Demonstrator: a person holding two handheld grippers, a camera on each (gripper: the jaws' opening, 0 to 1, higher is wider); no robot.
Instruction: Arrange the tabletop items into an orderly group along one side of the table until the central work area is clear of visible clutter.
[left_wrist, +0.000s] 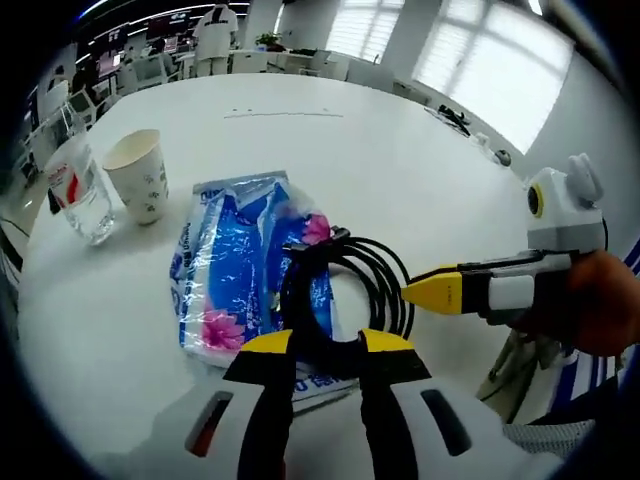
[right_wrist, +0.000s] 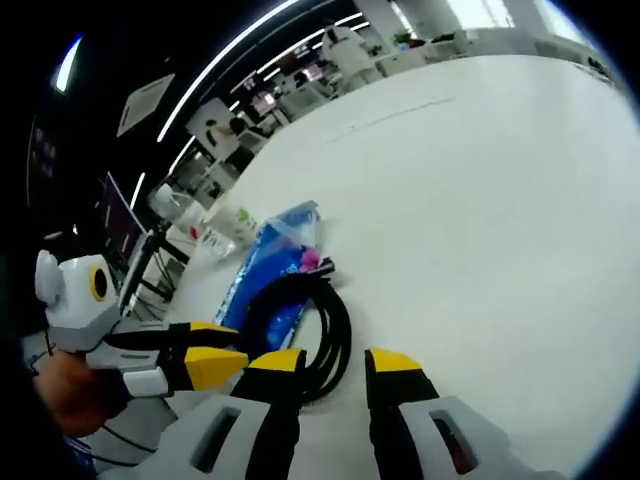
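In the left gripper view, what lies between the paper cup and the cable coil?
The blue tissue pack lies between the cup and the coil, which rests partly on it.

Glossy crinkled plastic tissue pack (left_wrist: 245, 270), matt rubbery black cable (left_wrist: 345, 290), paper cup (left_wrist: 137, 175), smooth white table (left_wrist: 330, 150).

Readable text, my two views: none that I can make out.

1. Blue tissue pack (left_wrist: 240, 265), at the centre of my left gripper view: white characters on the blue wrapper, plus a strip of blue print on its near white edge at 6 o'clock, all too blurred to read.
2. Plastic cup (left_wrist: 80, 190), at 9 o'clock: red label, lettering too small.
3. Paper cup (left_wrist: 138, 175), just beside it: faint grey print, illegible.

In my right gripper view the same tissue pack (right_wrist: 268, 262) shows no legible marking.
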